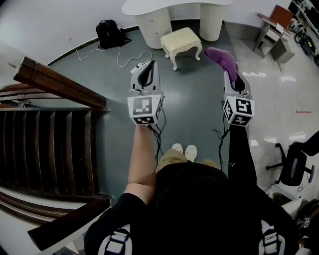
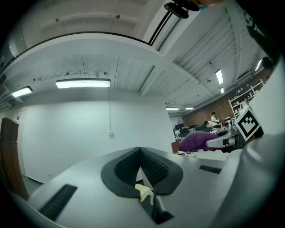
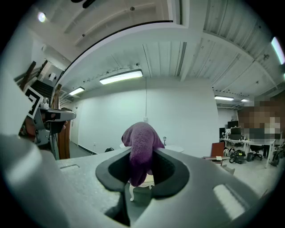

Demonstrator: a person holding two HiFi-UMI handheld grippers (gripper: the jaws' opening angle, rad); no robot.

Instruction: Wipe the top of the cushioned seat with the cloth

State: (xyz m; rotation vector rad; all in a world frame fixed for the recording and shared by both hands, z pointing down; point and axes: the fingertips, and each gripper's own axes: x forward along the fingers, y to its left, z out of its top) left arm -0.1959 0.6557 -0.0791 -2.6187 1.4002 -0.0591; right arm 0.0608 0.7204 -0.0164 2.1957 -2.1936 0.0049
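Right tongs (image 1: 231, 74) clamped on purple cloth (image 1: 220, 57), its length pointing forward toward cushioned seat (image 1: 181, 41)

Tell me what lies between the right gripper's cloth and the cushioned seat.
Only bare grey floor, as the head view shows; the purple cloth in the right gripper is apart from the cushioned seat.

The cushioned seat (image 1: 181, 43) stands on the floor (image 1: 197, 117) ahead, between left gripper (image 1: 147, 68) and right gripper (image 1: 231, 75). A counter (image 1: 149, 7) is behind it and a backpack (image 1: 109, 33) to its left. The cloth (image 1: 221, 58) sits in the right gripper's jaws.
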